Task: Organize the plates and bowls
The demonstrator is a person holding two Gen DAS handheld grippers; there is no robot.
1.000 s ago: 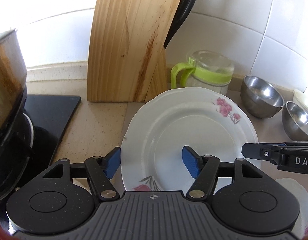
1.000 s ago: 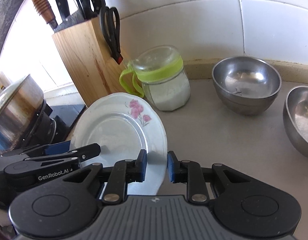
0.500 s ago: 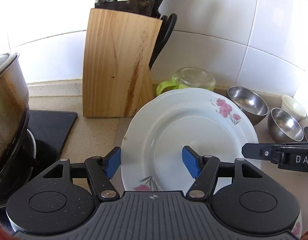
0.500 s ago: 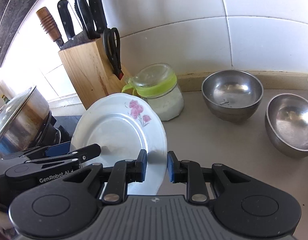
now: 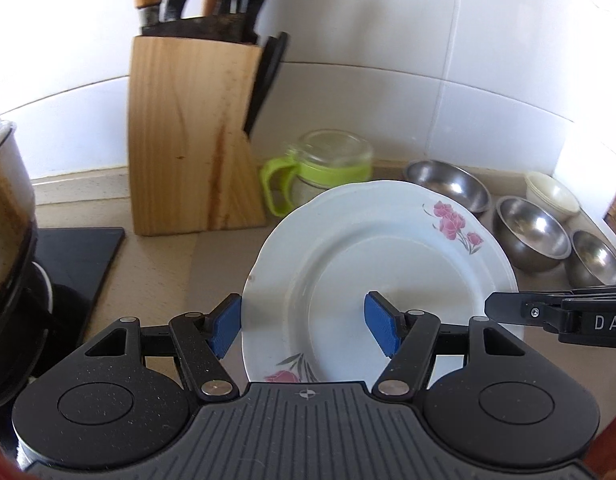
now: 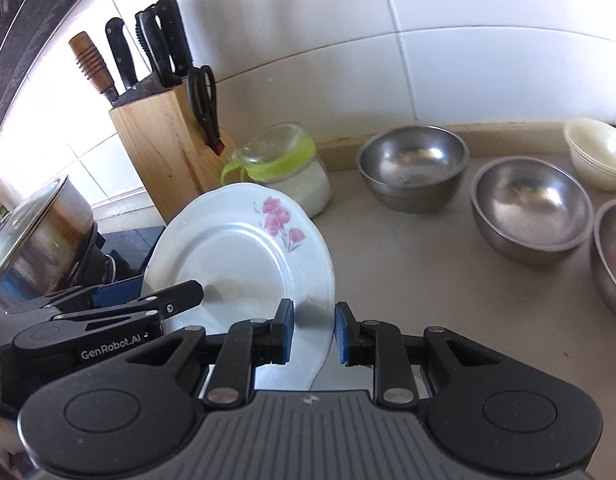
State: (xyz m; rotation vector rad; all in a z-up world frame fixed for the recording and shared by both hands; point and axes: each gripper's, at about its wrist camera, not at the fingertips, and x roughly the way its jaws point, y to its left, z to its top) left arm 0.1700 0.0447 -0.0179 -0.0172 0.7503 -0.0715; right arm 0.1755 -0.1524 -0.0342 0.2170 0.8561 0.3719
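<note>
A white plate with pink flowers (image 5: 372, 264) is held tilted up above the counter; it also shows in the right wrist view (image 6: 235, 256). My right gripper (image 6: 312, 330) is shut on the plate's right rim. My left gripper (image 5: 303, 326) is open, its blue pads on either side of the plate's left rim without pinching it. Three steel bowls (image 6: 414, 164) (image 6: 532, 208) (image 6: 614, 252) and a cream bowl (image 6: 596, 152) stand on the counter to the right, by the tiled wall.
A wooden knife block (image 5: 187, 132) with knives and scissors stands at the back. A glass jar with a green lid (image 5: 328, 168) is beside it. A steel pot (image 5: 3, 208) sits on a black cooktop (image 5: 75, 252) at the left.
Both grippers and the plate have risen and pulled back from the wall; more of the knife block and bowls shows. The grips look unchanged.
</note>
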